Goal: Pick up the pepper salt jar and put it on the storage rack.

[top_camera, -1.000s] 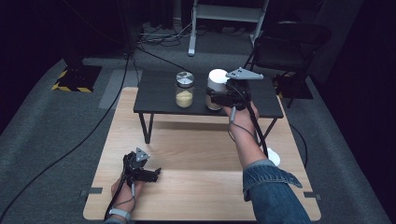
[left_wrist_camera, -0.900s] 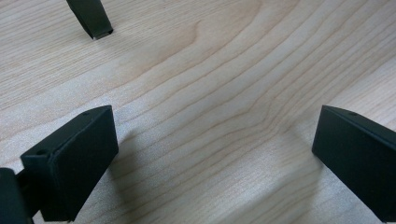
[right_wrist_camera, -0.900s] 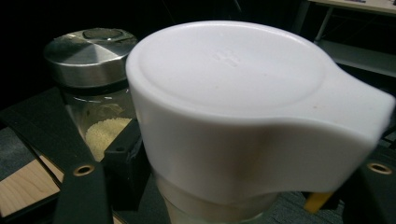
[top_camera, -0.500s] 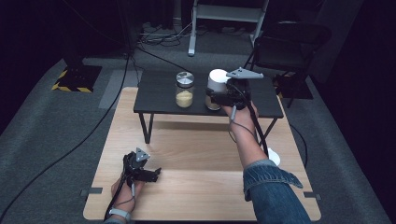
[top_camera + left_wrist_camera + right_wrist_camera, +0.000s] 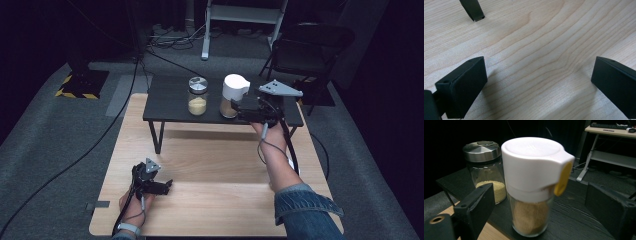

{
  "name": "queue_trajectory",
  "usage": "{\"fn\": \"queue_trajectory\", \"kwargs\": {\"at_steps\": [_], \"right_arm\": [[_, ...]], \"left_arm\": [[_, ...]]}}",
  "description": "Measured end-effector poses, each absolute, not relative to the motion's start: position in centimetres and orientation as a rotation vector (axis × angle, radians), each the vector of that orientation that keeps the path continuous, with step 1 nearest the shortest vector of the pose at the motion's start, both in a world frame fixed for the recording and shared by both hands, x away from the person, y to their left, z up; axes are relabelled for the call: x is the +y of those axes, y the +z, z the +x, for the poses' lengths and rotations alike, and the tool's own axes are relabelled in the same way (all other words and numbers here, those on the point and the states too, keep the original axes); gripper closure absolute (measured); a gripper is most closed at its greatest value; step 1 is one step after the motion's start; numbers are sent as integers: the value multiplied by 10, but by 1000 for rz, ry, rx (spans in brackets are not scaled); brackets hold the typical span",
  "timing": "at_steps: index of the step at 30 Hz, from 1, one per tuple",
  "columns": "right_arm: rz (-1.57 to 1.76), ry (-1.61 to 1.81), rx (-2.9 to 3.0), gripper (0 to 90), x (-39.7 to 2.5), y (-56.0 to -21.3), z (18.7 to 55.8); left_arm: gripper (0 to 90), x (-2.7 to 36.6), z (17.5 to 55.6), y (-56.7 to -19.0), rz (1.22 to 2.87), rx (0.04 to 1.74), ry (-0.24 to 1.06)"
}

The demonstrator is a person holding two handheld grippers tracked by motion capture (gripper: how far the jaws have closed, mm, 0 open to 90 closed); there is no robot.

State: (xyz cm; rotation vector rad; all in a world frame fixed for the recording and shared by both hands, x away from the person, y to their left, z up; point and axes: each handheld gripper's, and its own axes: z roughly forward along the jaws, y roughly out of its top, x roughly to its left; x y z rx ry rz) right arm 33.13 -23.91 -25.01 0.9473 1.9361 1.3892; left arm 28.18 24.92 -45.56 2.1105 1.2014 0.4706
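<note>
Dark room, grey carpet floor (image 5: 60,150), cables. Light wood-grain counter (image 5: 215,165); on its far edge, small black textured stand (image 5: 170,100), thin legs. On stand: glass shaker (image 5: 531,187), white plastic cap with yellow tab, brown powder inside; just beside it, round glass jar (image 5: 486,167), brushed-metal lid, yellow grains. Right gripper (image 5: 541,202) open, jaws either side of shaker, not touching. Left gripper (image 5: 536,85) open, empty, low over bare counter.

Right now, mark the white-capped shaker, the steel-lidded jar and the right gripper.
white-capped shaker (image 5: 534,167), right gripper view, front of its white cap.
steel-lidded jar (image 5: 198,104), high view, glass body at the yellow grains.
right gripper (image 5: 539,207), right gripper view, midway between its open jaws.
</note>
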Motion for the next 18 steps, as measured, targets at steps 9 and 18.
{"fn": "queue_trajectory", "kwargs": {"at_steps": [9,18], "right_arm": [[909,1428,1916,53,-273,-256,302],[927,1446,1865,46,-313,-271,279]], "left_arm": [[4,249,282,-456,2109,1202,469],[4,249,282,-456,2110,1202,469]]}}
